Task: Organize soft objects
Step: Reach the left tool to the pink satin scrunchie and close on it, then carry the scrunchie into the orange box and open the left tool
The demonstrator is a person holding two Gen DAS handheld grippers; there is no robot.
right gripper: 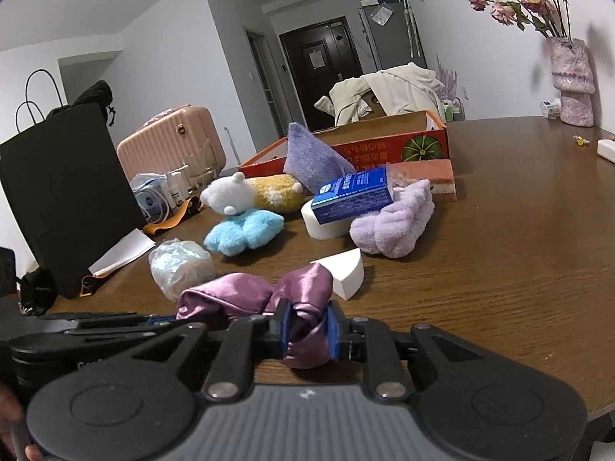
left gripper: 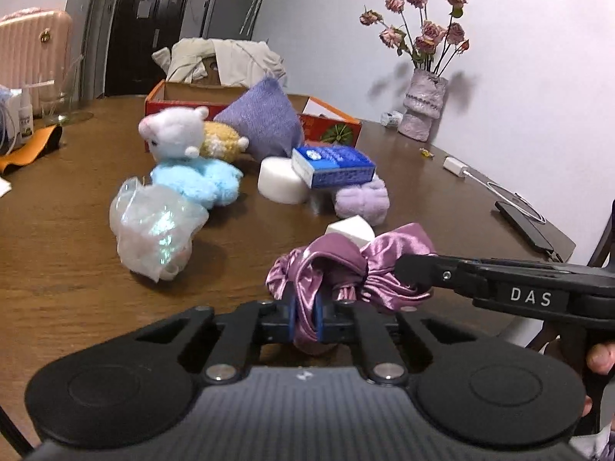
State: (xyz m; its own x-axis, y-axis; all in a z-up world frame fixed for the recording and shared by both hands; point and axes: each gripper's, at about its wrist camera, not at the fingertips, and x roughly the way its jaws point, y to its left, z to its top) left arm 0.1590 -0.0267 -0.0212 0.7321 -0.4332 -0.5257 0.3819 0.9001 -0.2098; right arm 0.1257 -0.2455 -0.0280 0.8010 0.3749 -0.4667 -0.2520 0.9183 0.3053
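Two claws are clamped on the purple satin scrunchie (left gripper: 346, 265), left claw (left gripper: 305, 315) and right claw (right gripper: 309, 330), low over the bench (left gripper: 77, 269); it should be lifted evenly toward the box (left gripper: 192, 94) ahead

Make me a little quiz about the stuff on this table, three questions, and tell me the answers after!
1. True or false: both grippers pinch the purple satin scrunchie.
2. What does the blue box rest on? A) round white sponge B) suitcase C) vase
3. What colour is the plush toy's fluffy body?

Key: 1 true, left gripper and right gripper are both shut on it. 2 A. 3 light blue.
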